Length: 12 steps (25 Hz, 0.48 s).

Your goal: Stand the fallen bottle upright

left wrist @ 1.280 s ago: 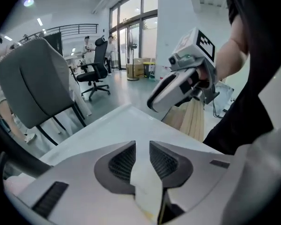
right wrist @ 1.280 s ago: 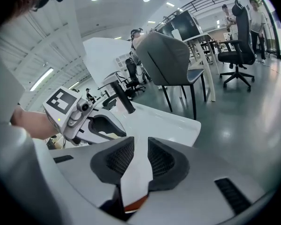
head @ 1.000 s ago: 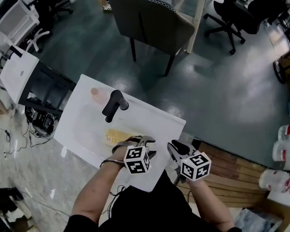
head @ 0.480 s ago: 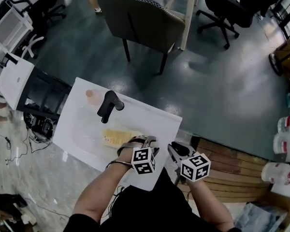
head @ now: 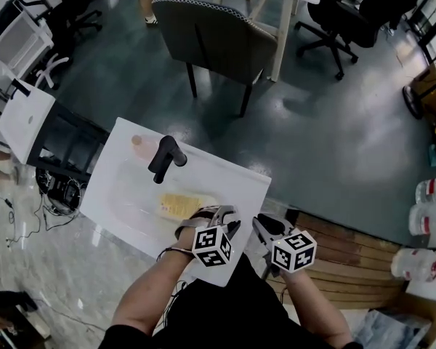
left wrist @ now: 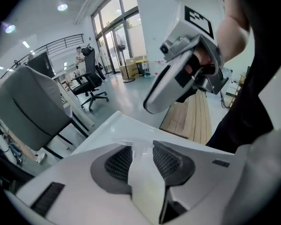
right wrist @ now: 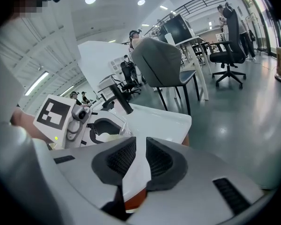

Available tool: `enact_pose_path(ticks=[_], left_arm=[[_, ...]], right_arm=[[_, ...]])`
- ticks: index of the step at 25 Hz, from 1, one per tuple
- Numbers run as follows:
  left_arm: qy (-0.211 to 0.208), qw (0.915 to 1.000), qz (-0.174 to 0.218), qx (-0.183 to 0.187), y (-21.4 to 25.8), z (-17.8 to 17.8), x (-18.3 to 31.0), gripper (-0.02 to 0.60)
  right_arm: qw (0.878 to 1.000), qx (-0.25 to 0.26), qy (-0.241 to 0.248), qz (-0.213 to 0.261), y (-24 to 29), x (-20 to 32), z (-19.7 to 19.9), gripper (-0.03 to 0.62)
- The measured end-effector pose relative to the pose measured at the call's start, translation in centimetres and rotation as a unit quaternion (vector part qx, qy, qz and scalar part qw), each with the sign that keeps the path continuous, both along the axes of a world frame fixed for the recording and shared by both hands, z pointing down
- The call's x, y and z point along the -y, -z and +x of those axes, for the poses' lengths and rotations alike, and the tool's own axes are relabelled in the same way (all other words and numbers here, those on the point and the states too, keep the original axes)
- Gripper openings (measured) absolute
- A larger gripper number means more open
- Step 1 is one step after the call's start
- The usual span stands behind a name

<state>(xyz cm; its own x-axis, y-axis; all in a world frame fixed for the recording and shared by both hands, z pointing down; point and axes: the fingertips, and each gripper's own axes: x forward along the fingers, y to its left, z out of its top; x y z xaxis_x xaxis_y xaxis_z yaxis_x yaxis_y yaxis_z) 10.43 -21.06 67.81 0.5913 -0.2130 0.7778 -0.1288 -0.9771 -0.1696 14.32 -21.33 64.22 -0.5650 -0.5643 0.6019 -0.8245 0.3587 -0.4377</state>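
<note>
A yellowish bottle (head: 180, 205) lies on its side in the white basin (head: 131, 195), in front of the black faucet (head: 167, 157). My left gripper (head: 219, 215) hovers just right of the bottle's end, over the counter's near edge. It is open: its jaws have just been closing and keep a narrow gap (left wrist: 141, 146) that shows only white counter. My right gripper (head: 264, 225) sits beside it at the counter's right corner, also open after just closing, with nothing in its slit (right wrist: 140, 142). Each gripper view shows the other: right gripper (left wrist: 178, 78), left gripper (right wrist: 100, 128).
A small pinkish item (head: 139, 145) stands at the basin's far left corner. A grey chair (head: 218, 38) is beyond the counter, wooden boards (head: 341, 257) to the right, a black stand with cables (head: 65, 151) to the left, and white jugs (head: 429, 209) at the far right.
My left gripper has drifted slightly right and up beside the bottle's end. The bottle still lies in the same spot, and my right gripper has kept its place.
</note>
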Motion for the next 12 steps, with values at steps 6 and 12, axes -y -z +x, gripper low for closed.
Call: enact_pose_path(ticks=[6,12], left_arm=[[0.097,0.9906,-0.014,-0.096,6.1,-2.4,2.7,0.147],[0.198,0.9639,-0.013,-0.178,10.5,-8.1,4.6,0.147]], right_arm=[[1.0,-0.005,0.002,0.023,2.6,0.7,-0.5,0.077],[0.999,-0.012,0.016,0.039,5.1,0.7,-2.2,0.074]])
